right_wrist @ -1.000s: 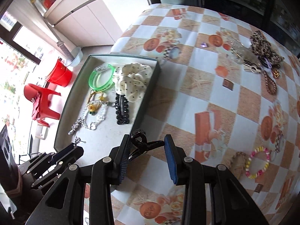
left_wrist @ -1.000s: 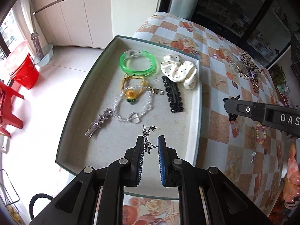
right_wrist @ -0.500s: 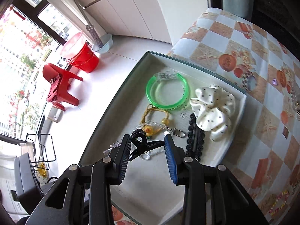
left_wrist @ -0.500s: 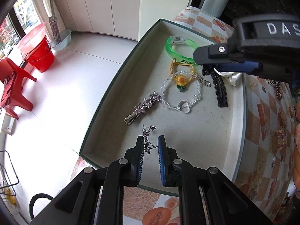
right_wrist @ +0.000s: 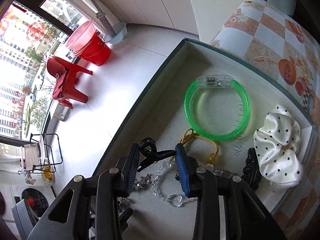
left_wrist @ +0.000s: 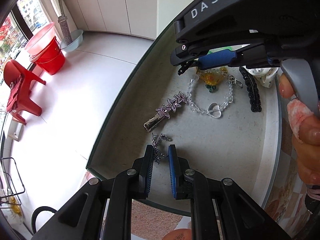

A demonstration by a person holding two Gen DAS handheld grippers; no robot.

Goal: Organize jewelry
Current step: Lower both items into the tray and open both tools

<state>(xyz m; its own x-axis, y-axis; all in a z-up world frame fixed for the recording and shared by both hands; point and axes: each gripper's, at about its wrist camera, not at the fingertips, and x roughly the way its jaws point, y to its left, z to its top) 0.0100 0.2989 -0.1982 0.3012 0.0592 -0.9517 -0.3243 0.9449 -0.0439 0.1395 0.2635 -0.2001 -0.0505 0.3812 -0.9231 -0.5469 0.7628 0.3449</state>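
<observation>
**Mia:** What is that black thing?

**Ben:** A small black hair clip [right_wrist: 155,155]. It is shiny, with a curly loop at one end and a long thin beak. The right gripper [right_wrist: 158,167] squeezes it between the two blue pads, and it sits crosswise between them, up over the gray tray [right_wrist: 202,59].

**Mia:** And the other one?

**Ben:** The left gripper [left_wrist: 161,167] pinches a thin silver chain [left_wrist: 158,148]. The chain pokes out past the fingertips and hangs down onto the tray floor, near the front edge.

**Mia:** What else is in the tray?

**Ben:** A sparkly star clip [left_wrist: 165,111], a clear bead bracelet [left_wrist: 208,104] with a heart, a green bangle [right_wrist: 217,108], and a white dotted scrunchie [right_wrist: 279,146].
</observation>
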